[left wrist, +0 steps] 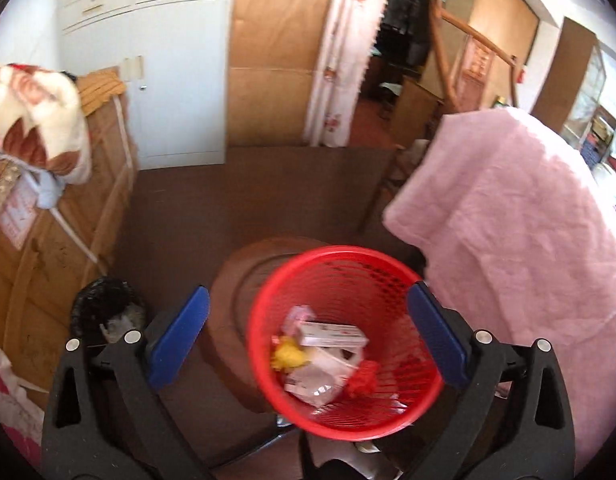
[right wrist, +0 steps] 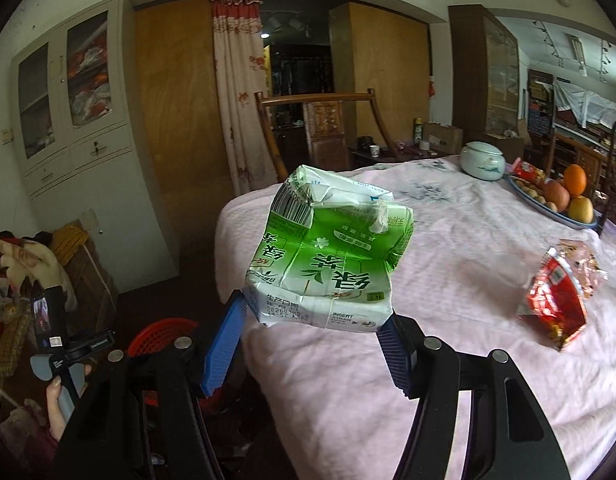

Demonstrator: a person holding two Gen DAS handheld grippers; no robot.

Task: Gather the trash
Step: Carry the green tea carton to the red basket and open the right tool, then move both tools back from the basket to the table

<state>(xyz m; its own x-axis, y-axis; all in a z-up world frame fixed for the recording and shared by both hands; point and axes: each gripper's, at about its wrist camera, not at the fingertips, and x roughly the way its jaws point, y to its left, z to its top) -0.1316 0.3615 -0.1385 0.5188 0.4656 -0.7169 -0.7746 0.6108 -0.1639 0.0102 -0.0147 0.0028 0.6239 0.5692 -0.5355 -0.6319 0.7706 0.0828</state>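
Observation:
A red mesh basket (left wrist: 340,276) sits below my left gripper (left wrist: 308,292), which stands open with nothing between its blue pads. Inside the basket lie a white box (left wrist: 332,334), a yellow scrap (left wrist: 288,354), a red wrapper (left wrist: 362,378) and crumpled plastic. In the right wrist view, a crushed green tea carton (right wrist: 328,248) is clamped at its base between the pads of my right gripper (right wrist: 313,312), held above the edge of the pink-clothed table (right wrist: 448,240). A red snack wrapper (right wrist: 556,304) lies on the cloth to the right. The basket's rim (right wrist: 160,336) shows low on the left.
The basket rests by a round brown stool (left wrist: 236,276), beside the pink cloth's hanging edge (left wrist: 508,220). A black bag-lined bin (left wrist: 104,304) and cardboard boxes (left wrist: 48,248) stand left. On the table are a fruit plate (right wrist: 564,200) and a ceramic jar (right wrist: 482,160). A person's hand (right wrist: 58,400) is at lower left.

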